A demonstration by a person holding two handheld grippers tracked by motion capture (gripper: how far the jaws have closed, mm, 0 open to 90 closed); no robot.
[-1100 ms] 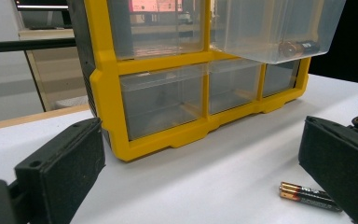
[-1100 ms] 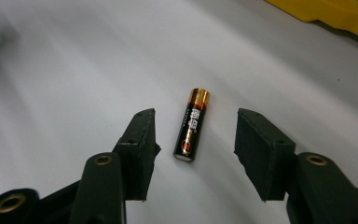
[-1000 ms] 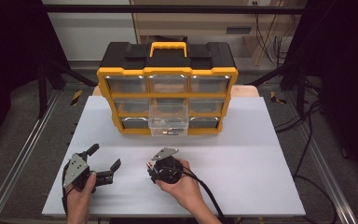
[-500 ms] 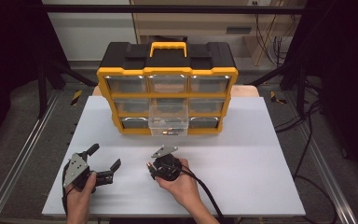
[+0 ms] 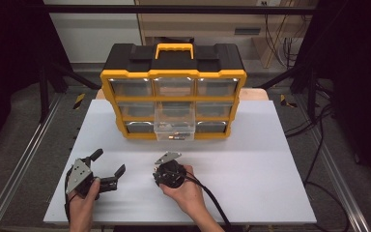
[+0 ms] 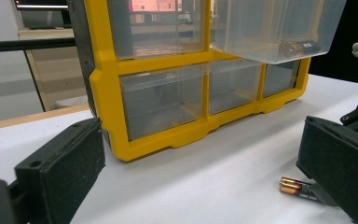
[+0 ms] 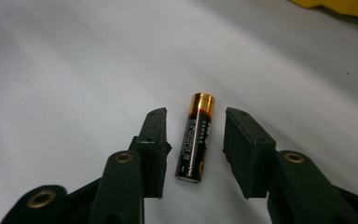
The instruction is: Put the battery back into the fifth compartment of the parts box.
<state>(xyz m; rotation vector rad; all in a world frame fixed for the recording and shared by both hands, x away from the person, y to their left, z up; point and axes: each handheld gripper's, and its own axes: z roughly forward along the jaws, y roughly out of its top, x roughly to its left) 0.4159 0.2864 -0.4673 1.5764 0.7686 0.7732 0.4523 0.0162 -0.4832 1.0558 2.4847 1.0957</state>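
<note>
on white table (image 5: 251, 159), battery (image 7: 195, 137) between right gripper (image 7: 193, 149) narrowing unclosed fingers, left gripper (image 5: 107, 170) fingers wide

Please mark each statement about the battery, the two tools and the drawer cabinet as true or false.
1. A battery lies on the table between the jaws of the right tool. True.
2. The right tool already clamps the battery. False: its jaws have just been closing, but gaps remain on both sides.
3. One drawer of the cabinet is pulled out. True.
4. The pulled-out drawer is empty. False: a battery lies in it.
5. The left tool holds a battery. False: its jaws stand open and empty.
</note>
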